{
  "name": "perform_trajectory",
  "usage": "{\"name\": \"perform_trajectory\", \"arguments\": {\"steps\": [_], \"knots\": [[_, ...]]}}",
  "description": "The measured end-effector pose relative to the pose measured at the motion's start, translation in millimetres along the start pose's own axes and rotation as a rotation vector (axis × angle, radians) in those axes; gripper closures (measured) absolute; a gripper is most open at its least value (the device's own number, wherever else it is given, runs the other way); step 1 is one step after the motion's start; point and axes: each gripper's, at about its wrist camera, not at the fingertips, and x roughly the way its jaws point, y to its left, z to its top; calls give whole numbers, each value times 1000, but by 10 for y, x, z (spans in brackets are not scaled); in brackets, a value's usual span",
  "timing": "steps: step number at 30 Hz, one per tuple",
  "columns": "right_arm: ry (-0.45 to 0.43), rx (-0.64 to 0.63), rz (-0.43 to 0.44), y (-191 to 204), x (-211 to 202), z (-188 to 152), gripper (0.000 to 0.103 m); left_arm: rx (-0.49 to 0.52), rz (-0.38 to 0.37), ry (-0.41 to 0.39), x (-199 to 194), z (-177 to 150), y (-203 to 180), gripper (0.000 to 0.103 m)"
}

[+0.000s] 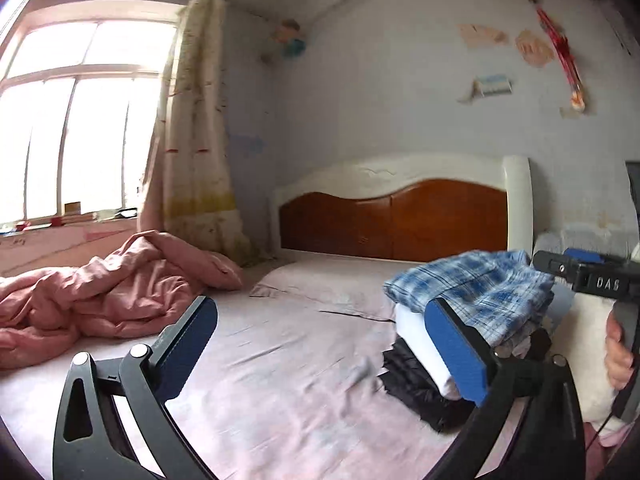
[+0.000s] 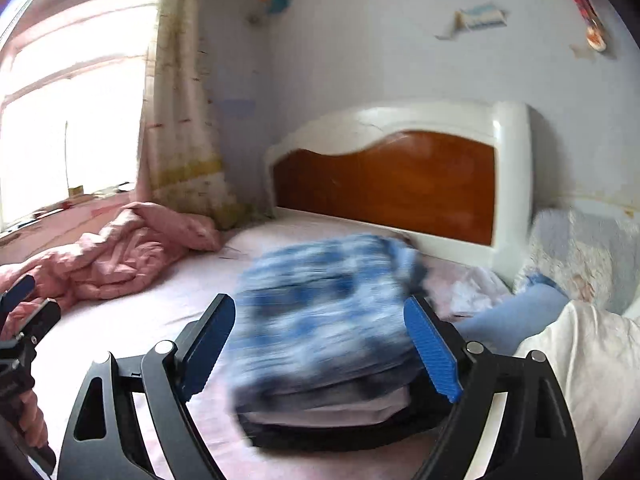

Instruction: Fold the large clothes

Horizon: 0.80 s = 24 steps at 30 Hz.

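Resting folded at four o'clock on the bed [image 1: 280, 360], the plaid shirt [image 1: 476, 284] tops the stack of folded clothes [image 1: 416, 380]. Left gripper [image 1: 320, 344] and right gripper [image 2: 320, 352] gape, gripping nothing; folding looks finished here.

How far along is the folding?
Done: blue plaid shirt lies folded atop the stack of folded clothes on the bed. In hand: nothing; left claw and right claw are both open. Left: no unfolded garment shows; pink quilt lies rumpled.
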Motion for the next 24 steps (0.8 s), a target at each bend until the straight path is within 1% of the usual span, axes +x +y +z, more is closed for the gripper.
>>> {"name": "perform_trajectory", "arguments": {"steps": [2,4,5,6,7,8,9,10,12,14,16,18,20,22,24], "knots": [[-29,11,64,278,-202,-18,14,-6,19,-1,-206,43,173,0],[-40,-2,130,515,-334,-38,13,19,59,-16,-428,84,268,0],[-40,-30,183,701,-424,-57,12,34,66,-20,-554,95,337,0],[-41,-54,214,835,-484,-72,12,46,65,-25,-675,93,411,0],[-55,-85,246,1008,-584,-101,12,57,86,-35,-791,74,504,0],[-84,-109,266,1161,-689,-141,12,62,125,-36,-884,49,601,0],[-107,-122,275,1263,-764,-174,12,62,146,-27,-948,18,688,0],[-133,-132,282,1378,-846,-226,12,57,151,-13,-1007,-17,791,0],[-157,-121,279,1525,-922,-336,11,41,166,0,-1103,-104,971,0],[-163,-96,263,1605,-925,-482,9,17,178,5,-1162,-224,1119,0],[-128,-67,235,1649,-846,-674,2,-14,167,19,-1162,-376,1227,0],[-90,-45,191,1646,-732,-861,2,-36,149,32,-1118,-546,1281,0],[-58,-27,123,1613,-572,-1092,2,-42,130,43,-1004,-731,1258,0],[-23,-14,85,1550,-400,-1223,2,-60,92,59,-877,-886,1228,0],[23,-10,59,1535,-244,-1362,2,-78,71,71,-736,-1039,1185,0]]}}
